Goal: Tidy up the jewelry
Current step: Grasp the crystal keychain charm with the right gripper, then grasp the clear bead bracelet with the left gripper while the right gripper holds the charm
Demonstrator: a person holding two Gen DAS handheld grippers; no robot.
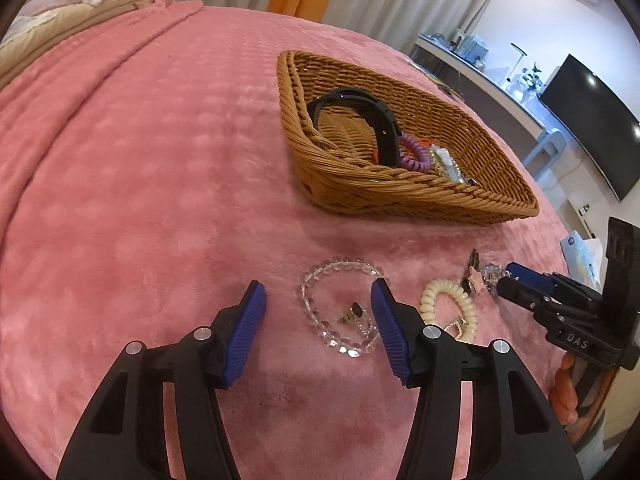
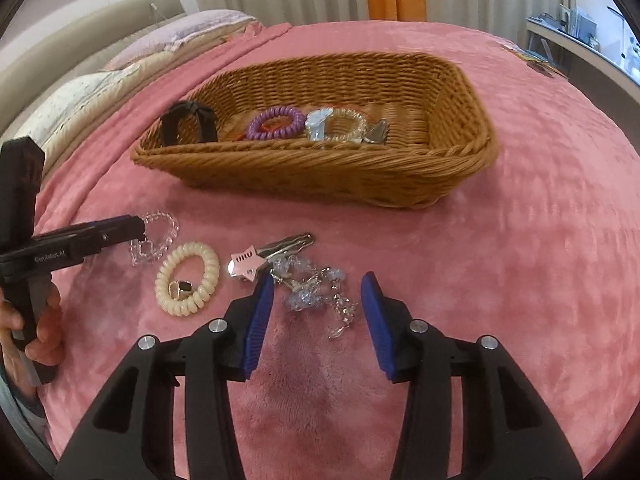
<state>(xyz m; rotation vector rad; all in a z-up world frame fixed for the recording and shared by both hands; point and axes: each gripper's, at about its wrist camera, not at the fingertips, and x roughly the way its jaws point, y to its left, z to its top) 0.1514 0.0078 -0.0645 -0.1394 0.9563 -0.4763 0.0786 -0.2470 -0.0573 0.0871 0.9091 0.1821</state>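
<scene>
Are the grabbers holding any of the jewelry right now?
No. The left gripper is open around the clear bead bracelet, and the right gripper is open over the crystal chain.

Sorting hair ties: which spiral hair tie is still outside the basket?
The cream spiral hair tie, lying on the pink blanket; the purple one sits inside the basket.

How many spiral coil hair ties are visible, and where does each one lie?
2 for certain. The purple coil tie lies in the wicker basket. The cream coil tie lies on the pink blanket, around a small ring. More may be hidden in the basket.
</scene>
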